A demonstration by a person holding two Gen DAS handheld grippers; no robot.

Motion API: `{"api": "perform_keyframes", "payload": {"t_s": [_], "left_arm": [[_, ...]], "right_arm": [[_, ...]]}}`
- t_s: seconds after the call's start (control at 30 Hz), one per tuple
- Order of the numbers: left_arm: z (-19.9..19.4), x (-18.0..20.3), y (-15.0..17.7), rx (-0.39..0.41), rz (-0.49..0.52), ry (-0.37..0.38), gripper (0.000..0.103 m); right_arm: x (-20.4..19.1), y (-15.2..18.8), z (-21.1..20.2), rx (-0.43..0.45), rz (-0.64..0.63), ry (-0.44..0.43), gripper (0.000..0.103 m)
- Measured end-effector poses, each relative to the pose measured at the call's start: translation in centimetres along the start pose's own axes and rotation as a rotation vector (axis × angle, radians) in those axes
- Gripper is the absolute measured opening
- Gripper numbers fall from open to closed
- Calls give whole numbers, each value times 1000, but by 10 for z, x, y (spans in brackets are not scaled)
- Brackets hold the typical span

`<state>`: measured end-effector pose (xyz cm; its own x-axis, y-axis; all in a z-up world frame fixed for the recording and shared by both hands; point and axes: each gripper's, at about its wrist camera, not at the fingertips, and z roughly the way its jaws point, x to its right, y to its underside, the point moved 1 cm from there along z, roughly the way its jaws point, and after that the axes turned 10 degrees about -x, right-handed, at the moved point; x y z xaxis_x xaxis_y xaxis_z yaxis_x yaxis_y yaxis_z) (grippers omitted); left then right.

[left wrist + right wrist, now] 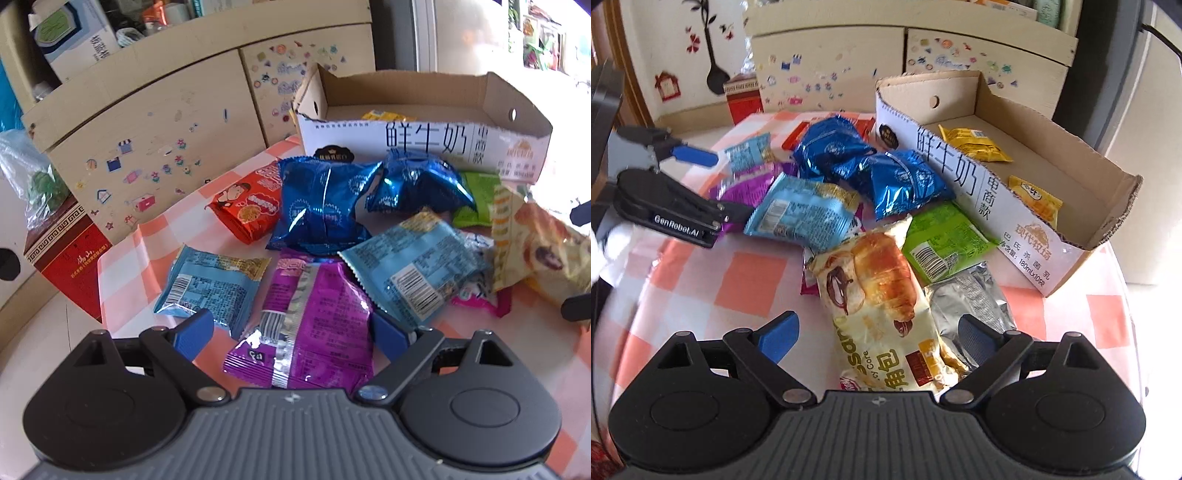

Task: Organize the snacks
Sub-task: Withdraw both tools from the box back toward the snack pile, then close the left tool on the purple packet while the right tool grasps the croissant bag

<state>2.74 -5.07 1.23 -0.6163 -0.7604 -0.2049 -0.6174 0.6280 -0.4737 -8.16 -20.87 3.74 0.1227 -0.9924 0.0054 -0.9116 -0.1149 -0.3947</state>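
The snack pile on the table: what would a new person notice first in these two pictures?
First the heap of bright packets on the checked tablecloth, above all the two shiny blue packets in its middle and the croissant packet lying between the open right gripper. Behind them stands the cut-open cardboard box, with two yellow packets inside. The open left gripper straddles a purple packet.

Bright daylight, window glare, fisheye warp
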Motion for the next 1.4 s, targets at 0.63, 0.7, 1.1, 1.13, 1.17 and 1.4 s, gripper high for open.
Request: {"api": "perform_keyframes", "payload": {"t_s": [0.63, 0.7, 1.1, 1.13, 1.17, 1.4], "left_arm": [[19, 5, -6, 2, -7, 10, 91], [19, 5, -6, 6, -16, 18, 85], [12, 1, -1, -29, -128, 44, 66], [11, 0, 1, -31, -139, 42, 66], [10, -1, 2, -34, -148, 39, 66], [2, 0, 10, -36, -193, 47, 66]], "right_arm": [[-10, -4, 12, -18, -42, 52, 90], [-9, -4, 11, -12, -40, 58, 85], [-5, -7, 7, 15, -2, 24, 63], [-5, -7, 6, 17, -2, 23, 63], [-5, -7, 6, 18, -1, 20, 63], [-6, -9, 0, 41, 6, 0, 62]]}}
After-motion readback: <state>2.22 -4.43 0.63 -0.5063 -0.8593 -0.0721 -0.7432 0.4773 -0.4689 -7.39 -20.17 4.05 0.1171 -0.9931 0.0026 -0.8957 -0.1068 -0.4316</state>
